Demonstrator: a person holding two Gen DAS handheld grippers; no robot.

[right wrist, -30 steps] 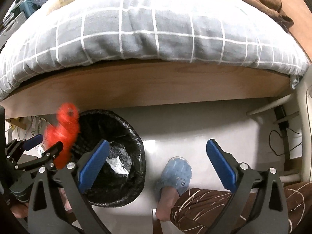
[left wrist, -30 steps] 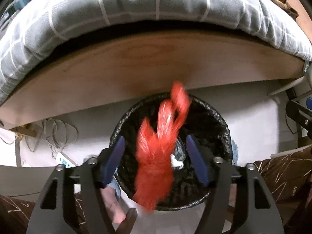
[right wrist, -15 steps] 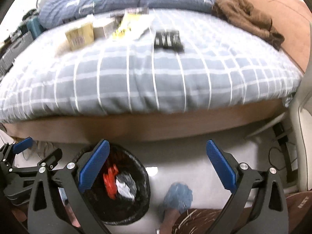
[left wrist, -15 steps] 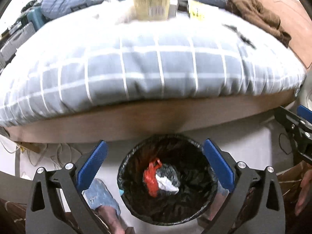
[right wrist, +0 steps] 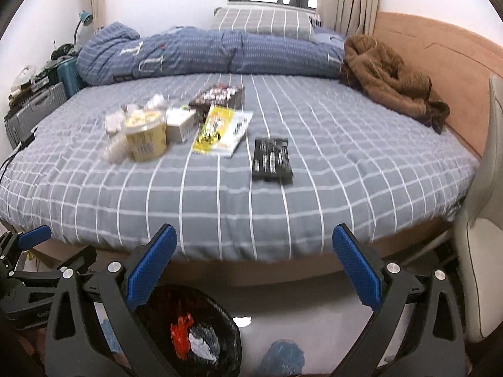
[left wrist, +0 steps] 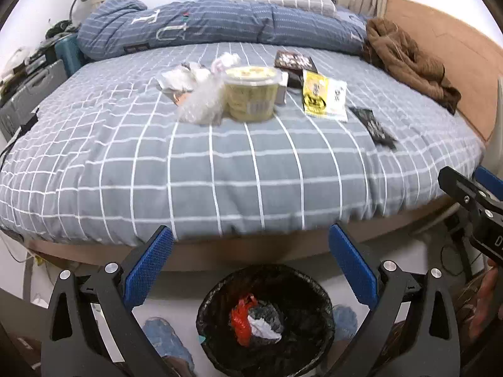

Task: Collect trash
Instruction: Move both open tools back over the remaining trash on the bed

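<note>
A black-lined trash bin [left wrist: 317, 301] stands on the floor at the bed's foot, with a red wrapper [left wrist: 240, 319] and white crumpled paper [left wrist: 262, 330] inside; it also shows in the right wrist view [right wrist: 226, 326]. On the grey checked bed [left wrist: 220, 169] lie a yellow tub [left wrist: 251, 92], a clear plastic bag [left wrist: 204, 103], a yellow packet [left wrist: 323, 95], a black wrapper [left wrist: 375, 125] and a dark box [left wrist: 294, 61]. My left gripper [left wrist: 251, 270] is open and empty above the bin. My right gripper [right wrist: 254, 270] is open and empty, right of the bin.
A rolled blue duvet [left wrist: 220, 25] and a brown garment [left wrist: 405, 59] lie at the bed's far side. Suitcases [left wrist: 28, 91] stand at the left. A white chair [right wrist: 484, 220] is at the right. Blue slippers [right wrist: 283, 358] are on the floor by the bin.
The red wrapper dropped from my left gripper into the bin, and the jaws opened wide. Both grippers rose and tilted up, so the bed top came into view.
</note>
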